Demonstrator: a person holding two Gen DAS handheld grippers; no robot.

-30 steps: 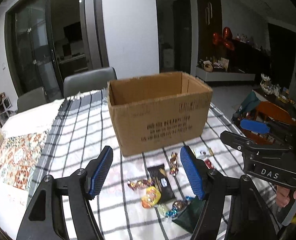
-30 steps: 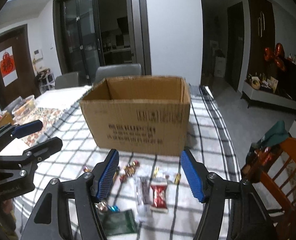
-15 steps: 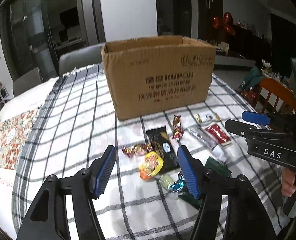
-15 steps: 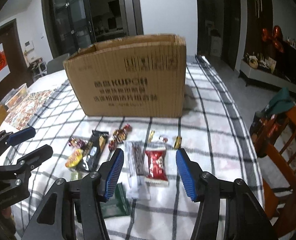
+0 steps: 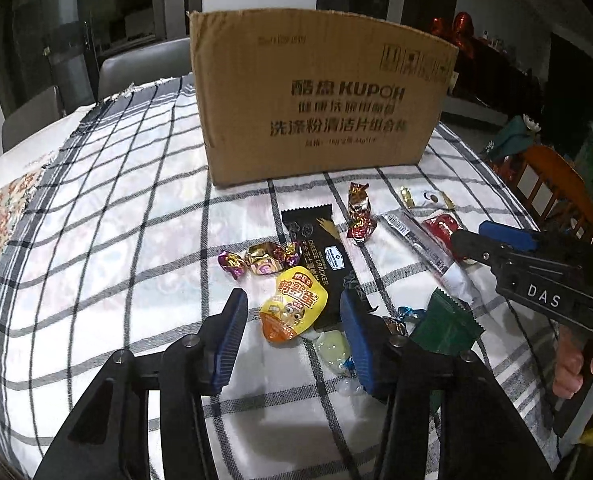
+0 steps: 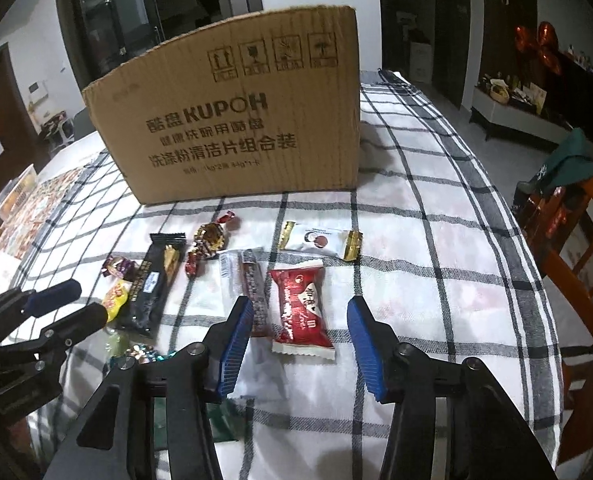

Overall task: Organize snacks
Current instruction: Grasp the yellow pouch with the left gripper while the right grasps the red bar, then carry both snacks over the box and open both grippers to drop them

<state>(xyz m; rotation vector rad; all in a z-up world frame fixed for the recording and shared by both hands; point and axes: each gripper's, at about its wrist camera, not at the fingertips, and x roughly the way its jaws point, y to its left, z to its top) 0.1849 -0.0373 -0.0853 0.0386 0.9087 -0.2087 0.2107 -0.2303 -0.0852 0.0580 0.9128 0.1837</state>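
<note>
Home dining room: tablecloth [image 5: 136, 240], chairs [image 5: 136, 68]

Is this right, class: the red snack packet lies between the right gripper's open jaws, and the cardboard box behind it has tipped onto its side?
Not quite. The cardboard box stands upright on the checked cloth, as the right wrist view shows by its upright print. The red snack packet does lie between the open jaws of the right gripper.

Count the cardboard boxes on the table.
1. The box stands on the checked cloth behind the scattered snacks. Nothing shows of the table behind it, so another could be hidden there.
</note>
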